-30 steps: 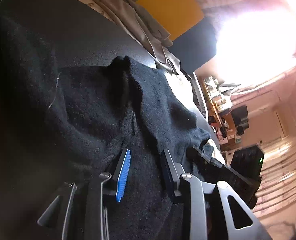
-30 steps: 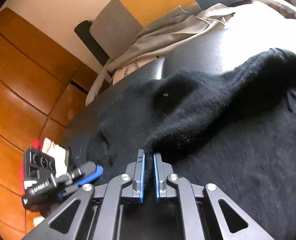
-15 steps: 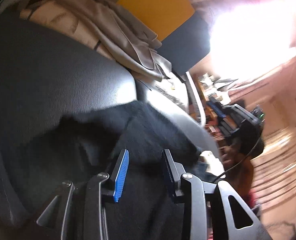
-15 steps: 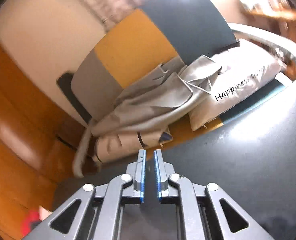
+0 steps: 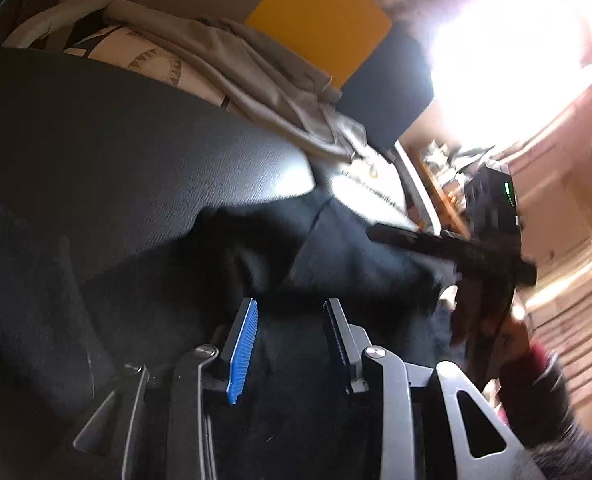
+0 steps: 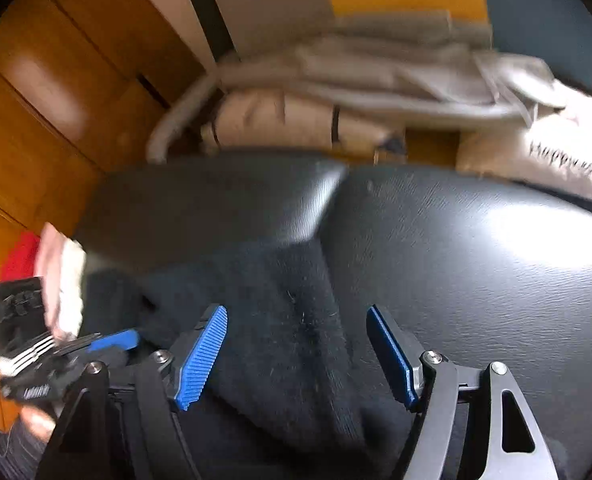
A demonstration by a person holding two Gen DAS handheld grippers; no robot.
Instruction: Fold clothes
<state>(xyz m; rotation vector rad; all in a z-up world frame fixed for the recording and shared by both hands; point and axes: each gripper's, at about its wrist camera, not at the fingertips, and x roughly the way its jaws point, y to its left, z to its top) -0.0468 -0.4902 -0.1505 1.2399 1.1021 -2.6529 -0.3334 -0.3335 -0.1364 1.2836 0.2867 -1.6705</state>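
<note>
Right gripper (image 6: 296, 354) jaws are opening w/ black sweater (image 6: 280, 320) lying loose between them on the black leather seat (image 6: 475, 248), I reckon to drop the fold; left gripper (image 5: 290, 344) half-open over same sweater, grip unclear.

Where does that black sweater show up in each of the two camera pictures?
Left wrist view: the black sweater fills the lower middle, spread under and ahead of the left gripper.
Right wrist view: it lies at lower centre-left, running between the fingers of the right gripper, whose jaws are opening.
Shared landmark: the grey garment draped over the pillows at the back.
</note>
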